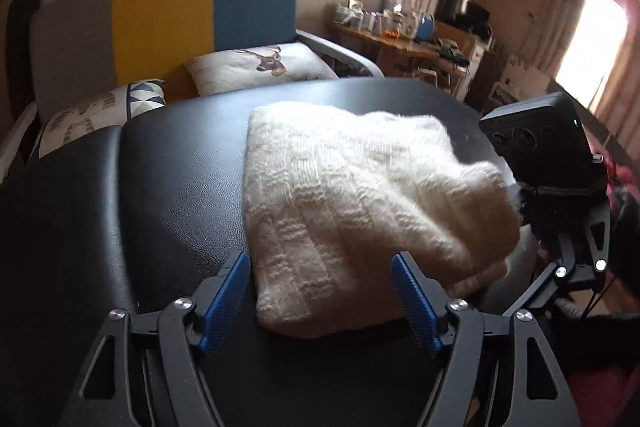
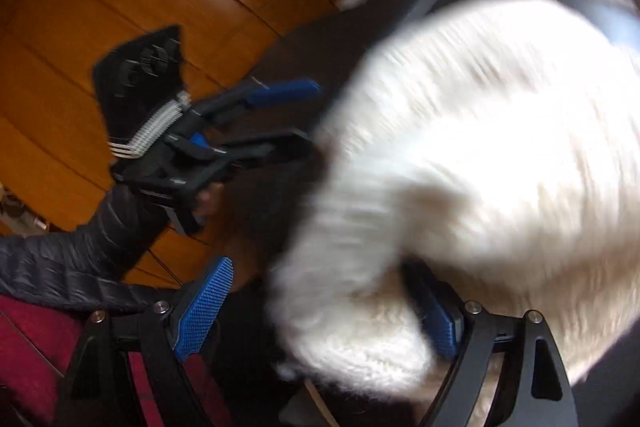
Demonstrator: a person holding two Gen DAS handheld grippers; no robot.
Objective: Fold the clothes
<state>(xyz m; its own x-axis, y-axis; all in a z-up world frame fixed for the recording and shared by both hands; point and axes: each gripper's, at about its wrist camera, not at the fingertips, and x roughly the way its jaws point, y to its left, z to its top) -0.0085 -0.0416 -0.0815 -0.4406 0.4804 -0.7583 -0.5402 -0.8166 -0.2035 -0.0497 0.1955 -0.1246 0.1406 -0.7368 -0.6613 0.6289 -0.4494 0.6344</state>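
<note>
White, fluffy knitted sweater (image 1: 360,195) on the black padded surface (image 1: 168,163) looks soft, light and floppy. Best pinch a thick folded edge. The left tool (image 1: 320,291) is spread wide; the right tool (image 2: 320,311) is spread too, fluff lying between its fingers.

White knit sweater (image 1: 352,195), fluffy, cable-textured.
Folded into a thick bundle (right side bulging up), lying on black padded table (image 1: 168,187).

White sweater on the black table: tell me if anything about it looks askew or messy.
The white sweater is folded on the black table, but its near right part bulges in a loose, puffy roll that reaches the table's right edge, while the left edge lies straight. Both the left hand-held gripper and the right hand-held gripper are open.
</note>
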